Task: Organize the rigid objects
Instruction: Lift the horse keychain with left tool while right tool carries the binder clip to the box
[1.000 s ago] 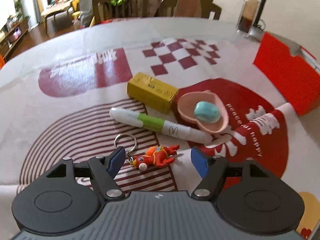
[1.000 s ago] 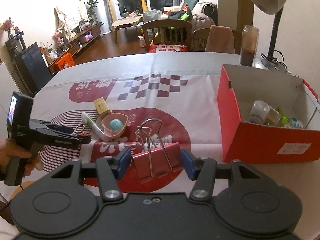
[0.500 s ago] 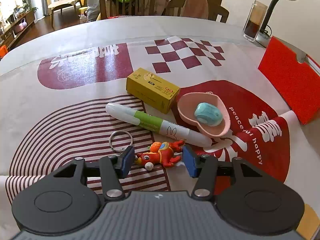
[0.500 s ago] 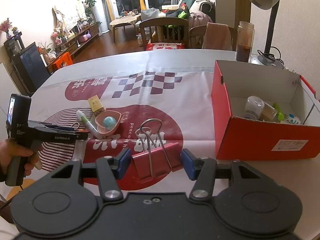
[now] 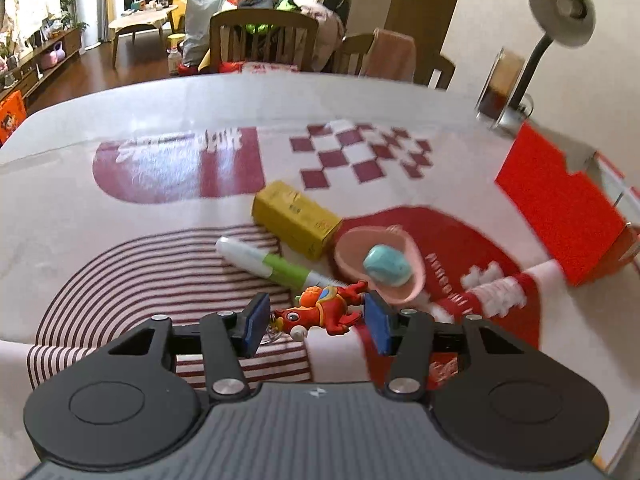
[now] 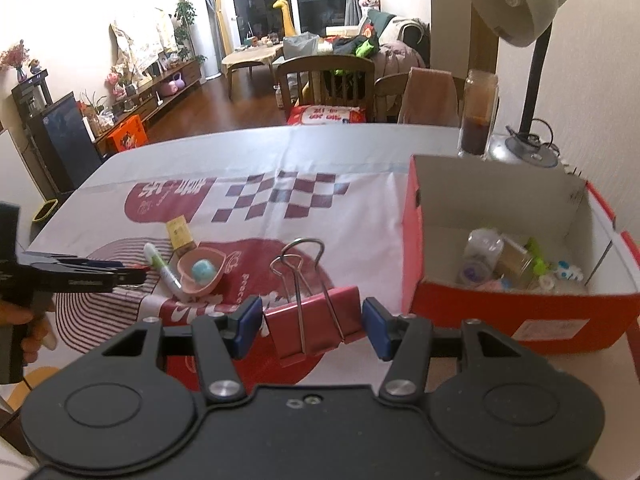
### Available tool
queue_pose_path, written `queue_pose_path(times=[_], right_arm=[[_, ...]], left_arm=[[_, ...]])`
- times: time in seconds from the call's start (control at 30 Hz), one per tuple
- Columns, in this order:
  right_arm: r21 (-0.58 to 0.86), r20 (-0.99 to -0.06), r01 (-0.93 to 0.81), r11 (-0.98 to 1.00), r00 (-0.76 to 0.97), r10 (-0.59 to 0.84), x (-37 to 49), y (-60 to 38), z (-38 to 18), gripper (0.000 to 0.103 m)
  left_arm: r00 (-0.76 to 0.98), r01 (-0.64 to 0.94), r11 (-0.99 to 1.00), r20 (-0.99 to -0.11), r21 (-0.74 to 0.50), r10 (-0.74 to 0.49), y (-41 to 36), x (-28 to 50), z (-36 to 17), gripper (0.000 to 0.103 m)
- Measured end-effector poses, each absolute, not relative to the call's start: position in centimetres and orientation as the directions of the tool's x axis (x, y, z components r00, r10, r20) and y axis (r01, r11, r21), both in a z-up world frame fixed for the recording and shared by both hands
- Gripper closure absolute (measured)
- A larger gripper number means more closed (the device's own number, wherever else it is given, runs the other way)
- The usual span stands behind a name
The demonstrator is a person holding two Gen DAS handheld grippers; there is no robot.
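Left claw [image 5: 316, 322] grips a red figure keychain [image 5: 324, 310], lifted just near of the pink dish [image 5: 404, 292]. Right claw [image 6: 312, 324] clamps a red binder clip [image 6: 316, 326], right of the dish [image 6: 200, 286]. Marker [image 5: 264, 266] and yellow box [image 5: 296, 220] lie left of it on the tabletop [image 5: 120, 220]; red box [image 6: 520, 312] far right.

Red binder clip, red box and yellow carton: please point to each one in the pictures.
red binder clip [image 6: 316, 322], right wrist view, on its red body.
red box [image 6: 520, 312], right wrist view, on its front wall.
yellow carton [image 5: 294, 218], left wrist view, on its top face.

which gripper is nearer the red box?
Right. Right gripper, holding the binder clip, sits just left of the red box; left gripper is farther left, past the pink dish.
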State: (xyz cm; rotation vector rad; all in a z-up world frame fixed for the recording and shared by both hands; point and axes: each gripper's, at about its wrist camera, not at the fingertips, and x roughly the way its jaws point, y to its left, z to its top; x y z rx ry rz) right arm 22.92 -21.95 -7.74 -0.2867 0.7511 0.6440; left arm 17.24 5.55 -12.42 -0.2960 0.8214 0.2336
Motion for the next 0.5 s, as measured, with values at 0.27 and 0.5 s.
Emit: queue_pose_path(times=[0.27, 0.5], right_arm=[[-0.036, -0.672, -0.622, 0.782, 0.594, 0.442, 25.0, -24.0, -5.2, 0.049], [-0.060, -0.652, -0.586, 0.808, 0.636, 0.412, 27.8, -26.8, -3.7, 0.049]], left_arm=[[0.712, -0.272, 0.941, -0.700, -0.203, 0.055, 3.6, 18.3, -7.8, 0.053], [0.766, -0.171, 0.962, -0.643, -0.213, -0.006, 0.4, 21.3, -3.8, 0.053]])
